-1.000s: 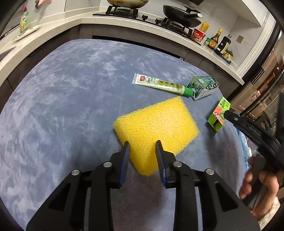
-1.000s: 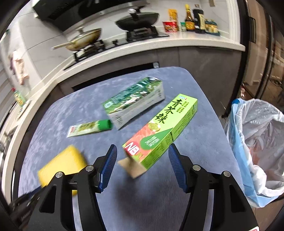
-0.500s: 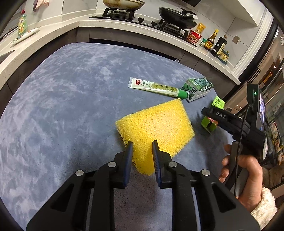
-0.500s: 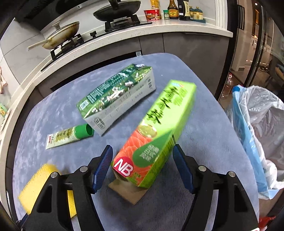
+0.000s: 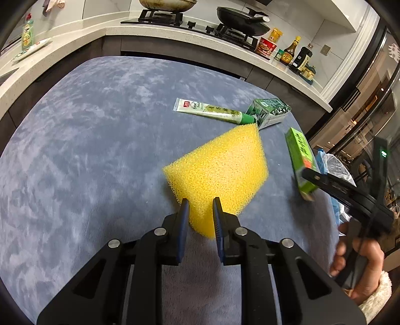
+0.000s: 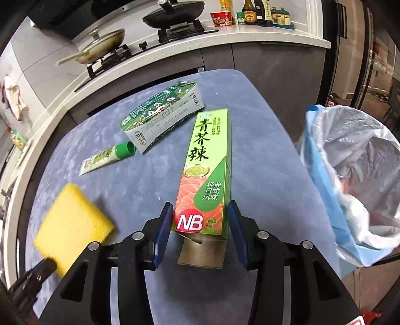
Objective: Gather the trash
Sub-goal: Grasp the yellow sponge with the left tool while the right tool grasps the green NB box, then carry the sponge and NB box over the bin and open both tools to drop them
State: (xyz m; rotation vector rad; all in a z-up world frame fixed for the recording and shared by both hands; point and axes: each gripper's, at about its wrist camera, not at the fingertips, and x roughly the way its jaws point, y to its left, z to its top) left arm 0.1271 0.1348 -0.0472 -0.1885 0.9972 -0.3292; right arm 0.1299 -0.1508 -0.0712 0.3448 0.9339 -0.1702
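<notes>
My left gripper (image 5: 199, 210) is shut on the near corner of a yellow sponge (image 5: 217, 172) and holds it tilted above the blue-grey table (image 5: 87, 150). My right gripper (image 6: 200, 220) is shut on the near end of a light green wasabi box (image 6: 207, 170), lifted off the table; its brown end flap hangs open. The box also shows in the left wrist view (image 5: 300, 160), and the sponge shows blurred in the right wrist view (image 6: 72, 220). A green-capped tube (image 6: 107, 157) and a green and white carton (image 6: 162, 115) lie on the table beyond.
A trash bag (image 6: 355, 180) with a blue rim stands open off the table's right edge. A kitchen counter (image 5: 75, 37) with a stove, pans (image 6: 172, 12) and sauce bottles (image 5: 292, 52) runs behind the table.
The left gripper closed on the sponge and lifted it. The right gripper closed on the wasabi box, lifted it and turned it lengthwise, toward the bag side.
</notes>
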